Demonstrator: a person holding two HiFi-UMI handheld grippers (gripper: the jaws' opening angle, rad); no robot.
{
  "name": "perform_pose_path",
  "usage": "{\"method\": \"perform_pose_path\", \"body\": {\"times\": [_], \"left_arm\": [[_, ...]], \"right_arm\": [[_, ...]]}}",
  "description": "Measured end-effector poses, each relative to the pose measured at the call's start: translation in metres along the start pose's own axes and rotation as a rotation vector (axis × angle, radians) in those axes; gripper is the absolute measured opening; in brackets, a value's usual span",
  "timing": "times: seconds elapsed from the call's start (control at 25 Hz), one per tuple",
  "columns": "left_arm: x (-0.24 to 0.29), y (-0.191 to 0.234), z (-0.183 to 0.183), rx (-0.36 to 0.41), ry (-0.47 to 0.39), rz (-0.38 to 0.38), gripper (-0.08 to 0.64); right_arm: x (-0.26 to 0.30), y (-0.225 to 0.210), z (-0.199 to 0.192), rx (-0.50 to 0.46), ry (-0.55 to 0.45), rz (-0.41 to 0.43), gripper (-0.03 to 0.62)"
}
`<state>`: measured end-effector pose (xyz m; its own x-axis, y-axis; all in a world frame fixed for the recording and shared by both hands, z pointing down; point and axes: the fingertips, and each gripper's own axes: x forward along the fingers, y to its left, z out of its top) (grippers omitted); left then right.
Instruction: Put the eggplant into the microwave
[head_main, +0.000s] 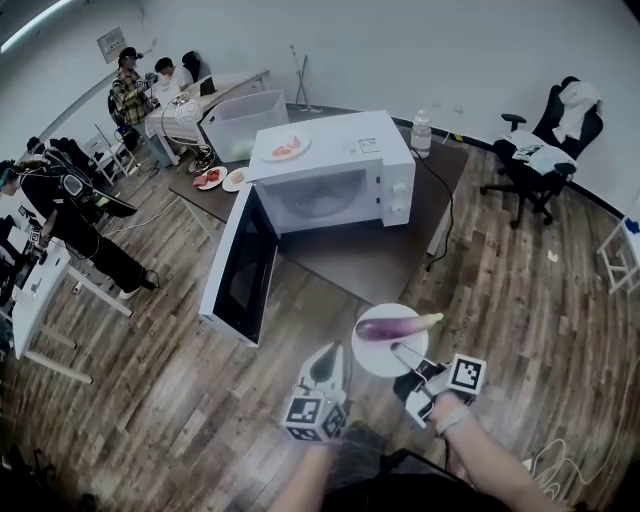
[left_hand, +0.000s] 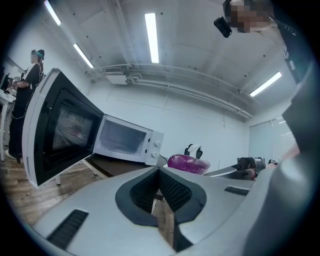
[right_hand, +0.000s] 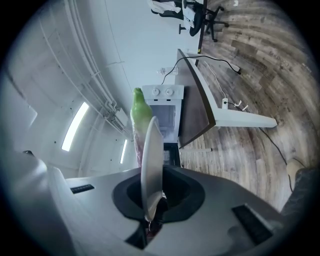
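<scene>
One eggplant (head_main: 395, 326) atop plate (head_main: 374, 361) clamped by right gripper (head_main: 398, 350).

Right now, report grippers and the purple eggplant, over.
Left gripper shut, empty. Right gripper shut on round white plate carrying purple eggplant. White microwave door open, path clear.

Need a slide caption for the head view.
Right gripper holds a plate bearing the eggplant before the open microwave.
</scene>
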<state>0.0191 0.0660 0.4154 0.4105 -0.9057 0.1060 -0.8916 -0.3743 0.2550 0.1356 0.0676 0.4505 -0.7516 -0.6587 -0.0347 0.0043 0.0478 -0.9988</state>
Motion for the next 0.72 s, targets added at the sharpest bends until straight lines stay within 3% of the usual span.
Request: {"method": "perform_pose_path", "body": {"times": [0.72], "left_arm": [[0.084,0.086,0.032,-0.006,0.012,-0.038,0.003]], "right_arm": [[0.108,-0.010,0.049,0.004,-0.050,-0.012,0.009]]}}
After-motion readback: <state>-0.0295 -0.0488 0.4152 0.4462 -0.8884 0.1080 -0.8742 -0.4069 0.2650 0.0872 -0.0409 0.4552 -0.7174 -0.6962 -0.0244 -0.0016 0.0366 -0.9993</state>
